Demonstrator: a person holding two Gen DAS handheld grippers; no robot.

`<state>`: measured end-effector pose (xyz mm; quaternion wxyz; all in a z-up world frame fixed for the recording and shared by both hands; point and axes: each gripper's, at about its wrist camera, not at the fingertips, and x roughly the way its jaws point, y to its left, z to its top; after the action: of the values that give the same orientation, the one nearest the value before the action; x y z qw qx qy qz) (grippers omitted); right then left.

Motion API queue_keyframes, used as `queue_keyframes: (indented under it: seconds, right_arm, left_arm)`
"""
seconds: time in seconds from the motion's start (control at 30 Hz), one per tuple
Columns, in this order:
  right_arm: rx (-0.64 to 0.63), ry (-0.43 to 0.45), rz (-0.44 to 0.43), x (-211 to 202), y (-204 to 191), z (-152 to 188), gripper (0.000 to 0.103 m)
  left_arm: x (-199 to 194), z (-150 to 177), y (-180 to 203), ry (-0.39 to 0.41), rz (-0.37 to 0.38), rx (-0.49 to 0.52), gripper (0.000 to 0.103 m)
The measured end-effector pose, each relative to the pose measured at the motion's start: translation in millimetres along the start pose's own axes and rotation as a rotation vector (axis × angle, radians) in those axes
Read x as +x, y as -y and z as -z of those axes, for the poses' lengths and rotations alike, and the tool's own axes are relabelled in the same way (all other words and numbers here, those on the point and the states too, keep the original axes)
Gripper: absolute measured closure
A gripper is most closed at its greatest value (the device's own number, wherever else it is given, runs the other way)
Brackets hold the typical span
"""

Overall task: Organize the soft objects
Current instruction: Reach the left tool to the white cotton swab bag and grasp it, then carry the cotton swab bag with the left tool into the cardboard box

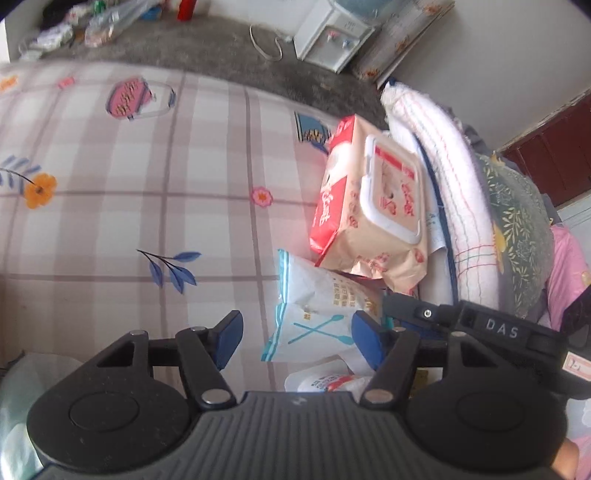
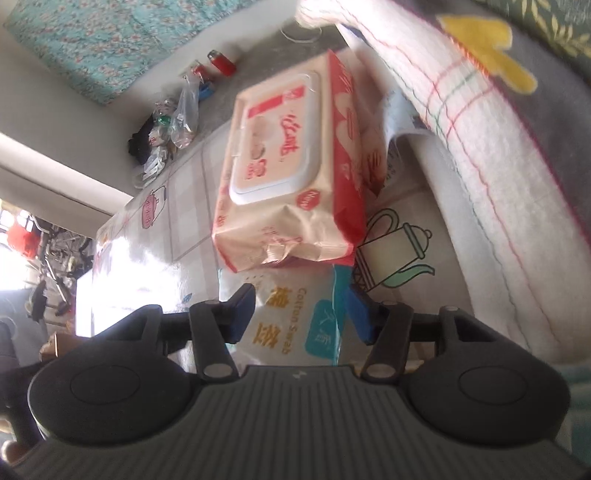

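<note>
A pink and red wet-wipes pack (image 1: pixel 373 206) (image 2: pixel 288 170) lies on the checked bedsheet (image 1: pixel 147 166), its end resting on a white and blue cotton-swab bag (image 1: pixel 317 306) (image 2: pixel 291 314). My left gripper (image 1: pixel 297 338) hangs open over that bag; its left pad stands over bare sheet, and the right pad is at the bag's right edge. My right gripper (image 2: pixel 301 315) is open too, its blue pads on either side of the bag without squeezing it. A folded white towel (image 1: pixel 454 184) (image 2: pixel 480 140) with coloured lines leans beside the wipes. A small white and red pack (image 1: pixel 332 382) peeks out below the bag.
A dark leaf-print pillow (image 1: pixel 517 229) and pink bedding (image 1: pixel 569 273) lie behind the towel. A black housing marked DAS (image 1: pixel 502 328) crosses the lower right. Beyond the bed's edge are grey carpet (image 1: pixel 221 48), a white water dispenser (image 1: pixel 332 37), plastic bags (image 1: pixel 107 26) and red bottles (image 2: pixel 221 62).
</note>
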<state>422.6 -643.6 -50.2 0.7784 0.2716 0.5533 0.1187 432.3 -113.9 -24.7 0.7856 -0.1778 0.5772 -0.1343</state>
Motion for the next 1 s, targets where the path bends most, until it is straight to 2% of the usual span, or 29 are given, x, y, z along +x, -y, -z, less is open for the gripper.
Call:
queue_keyframes:
  seconds: [0.1, 0.27, 0.3, 0.33, 0.5, 0.6, 0.77, 1.0]
  right_arm:
    - [0.047, -0.050, -0.032, 17.1, 10.6, -6.1, 0.046]
    - [0.088, -0.078, -0.091, 30.3, 15.8, -9.0, 0.044]
    - [0.092, -0.082, -0.101, 32.1, 15.9, -9.0, 0.045]
    - [0.094, -0.089, -0.110, 33.9, 16.0, -8.8, 0.048]
    - [0.056, -0.072, -0.087, 32.4, 5.7, -0.9, 0.058]
    - [0.047, -0.053, -0.098, 28.1, -1.8, 0.1, 0.059]
    - [0.034, -0.025, -0.117, 8.5, -16.7, 2.3, 0.061]
    - [-0.019, 0.044, -0.181, -43.4, -55.6, 15.9, 0.064]
  left_arm:
    - [17.2, -3.6, -0.5, -0.050, 0.001, -0.001, 0.038]
    - [32.1, -5.8, 1.0, -0.079, 0.010, -0.012, 0.049]
    - [34.9, -7.3, 2.6, -0.085, 0.011, -0.015, 0.058]
    - [36.6, -7.4, 3.4, -0.093, 0.005, -0.015, 0.064]
    - [31.8, -5.8, 4.3, -0.073, -0.028, -0.009, 0.073]
    - [19.6, -4.3, 2.8, -0.056, -0.019, -0.017, 0.074]
    - [-14.6, 2.1, 11.0, -0.014, -0.009, 0.025, 0.075]
    - [-75.3, 18.5, 10.7, 0.061, 0.008, 0.050, 0.077]
